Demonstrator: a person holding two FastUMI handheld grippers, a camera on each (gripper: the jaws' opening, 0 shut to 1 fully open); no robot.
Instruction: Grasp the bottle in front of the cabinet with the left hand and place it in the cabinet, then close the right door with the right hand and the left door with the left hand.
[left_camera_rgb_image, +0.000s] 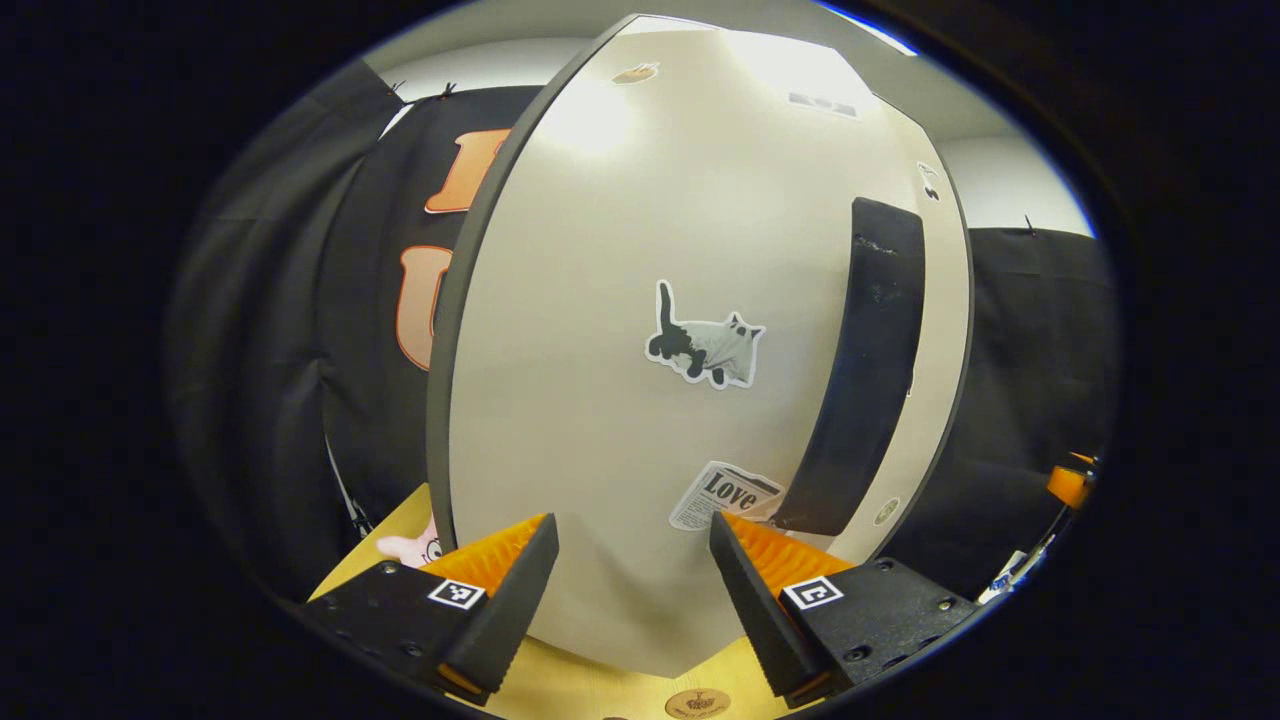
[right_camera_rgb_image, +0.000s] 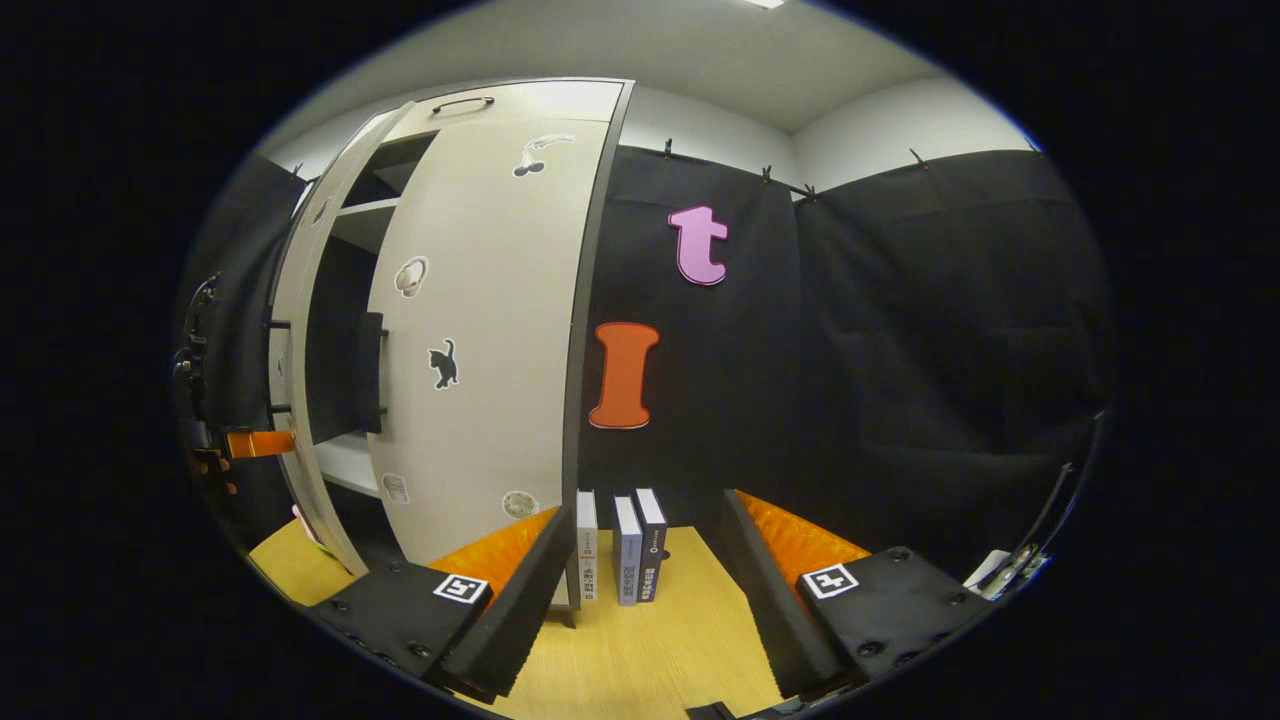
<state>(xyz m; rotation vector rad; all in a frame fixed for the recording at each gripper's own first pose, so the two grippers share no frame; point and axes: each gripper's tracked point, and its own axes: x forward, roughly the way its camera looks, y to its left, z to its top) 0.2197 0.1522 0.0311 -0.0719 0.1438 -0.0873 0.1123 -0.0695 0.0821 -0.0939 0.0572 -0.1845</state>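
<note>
We read "Love" on a newspaper-style sticker (left_camera_rgb_image: 722, 494) low on the left door (left_camera_rgb_image: 620, 400). Print on the book spines (right_camera_rgb_image: 628, 548) is too small for us to read.

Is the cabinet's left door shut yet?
No. In the right gripper view the left door stands ajar, shelves showing in the gap beside the right door.

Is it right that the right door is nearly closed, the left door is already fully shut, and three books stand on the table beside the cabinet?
Not quite: the left door is not fully shut. The right gripper view shows it standing ajar, with a dark gap and shelves visible between it and the right door. The rest holds: the right door is nearly closed and three books stand on the table beside the cabinet.
</note>
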